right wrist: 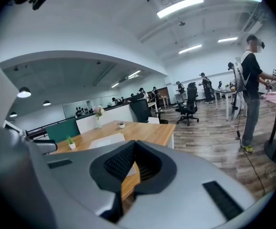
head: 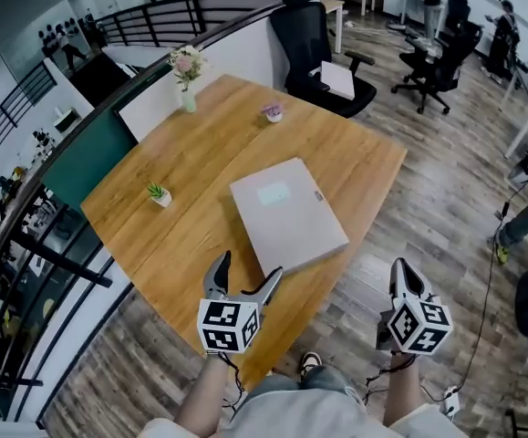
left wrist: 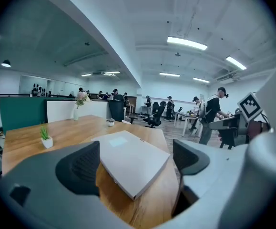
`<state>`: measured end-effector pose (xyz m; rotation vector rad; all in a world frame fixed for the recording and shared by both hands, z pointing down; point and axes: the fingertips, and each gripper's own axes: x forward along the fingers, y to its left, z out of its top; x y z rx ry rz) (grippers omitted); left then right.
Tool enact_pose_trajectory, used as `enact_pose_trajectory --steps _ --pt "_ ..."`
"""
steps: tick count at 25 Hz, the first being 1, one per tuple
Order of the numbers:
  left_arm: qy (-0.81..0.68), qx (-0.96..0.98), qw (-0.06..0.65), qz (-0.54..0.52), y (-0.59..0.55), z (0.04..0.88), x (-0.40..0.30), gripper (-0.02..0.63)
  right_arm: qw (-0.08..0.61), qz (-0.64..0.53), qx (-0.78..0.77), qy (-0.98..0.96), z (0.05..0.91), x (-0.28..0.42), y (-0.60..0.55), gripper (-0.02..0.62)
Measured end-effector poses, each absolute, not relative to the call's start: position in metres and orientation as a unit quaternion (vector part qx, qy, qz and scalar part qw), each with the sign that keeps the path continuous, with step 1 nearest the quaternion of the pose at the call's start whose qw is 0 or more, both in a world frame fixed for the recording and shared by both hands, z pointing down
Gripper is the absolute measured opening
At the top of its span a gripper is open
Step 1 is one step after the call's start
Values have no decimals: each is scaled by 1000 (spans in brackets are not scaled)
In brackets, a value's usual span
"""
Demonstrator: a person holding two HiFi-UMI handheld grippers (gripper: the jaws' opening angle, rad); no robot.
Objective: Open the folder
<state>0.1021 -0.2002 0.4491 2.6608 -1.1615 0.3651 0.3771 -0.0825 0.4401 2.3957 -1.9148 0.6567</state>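
"Grey rectangular folder (head: 287,213), closed and flat, by the front-right edge of the wooden tabletop (head: 200,144). Why there?"

"Likely so its cover edge is reachable. The left tongs (head: 250,265) gape, empty, just before its near corner. The right tongs (head: 406,269), clenched on nothing, hang off the tabletop over the floor."

"Room to swing it open?"

"Plenty. The small potted plant (head: 159,192) sits well apart."

Head camera sits high above the table's (head: 200,144) near edge, facing steeply down. Left gripper (head: 251,265) camera rides low over that edge, facing 12 o'clock, close to the folder (head: 287,213); right gripper (head: 403,272) camera hangs off the table at 4 o'clock, farther back, facing 11 o'clock. All three share folder and table.
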Motion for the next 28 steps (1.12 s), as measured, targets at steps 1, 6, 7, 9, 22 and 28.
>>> enact_pose_trajectory --steps 1,6,7,9,22,28 --pt "-385 908 105 126 -201 449 108 486 3 209 768 -605 441 380 -81 2" --pt "-343 923 99 146 -198 455 141 486 0 212 779 -591 442 386 -70 2" --pt "-333 926 99 150 -196 458 149 486 2 214 780 -588 444 389 -66 2" --pt "-313 931 101 157 -191 465 168 486 5 219 785 -580 448 395 -58 2" --pt "-247 927 50 278 -193 533 239 485 42 267 802 -532 501 444 -5 2" --pt "-234 905 -13 354 -212 561 255 485 40 299 787 -538 544 439 -13 2"
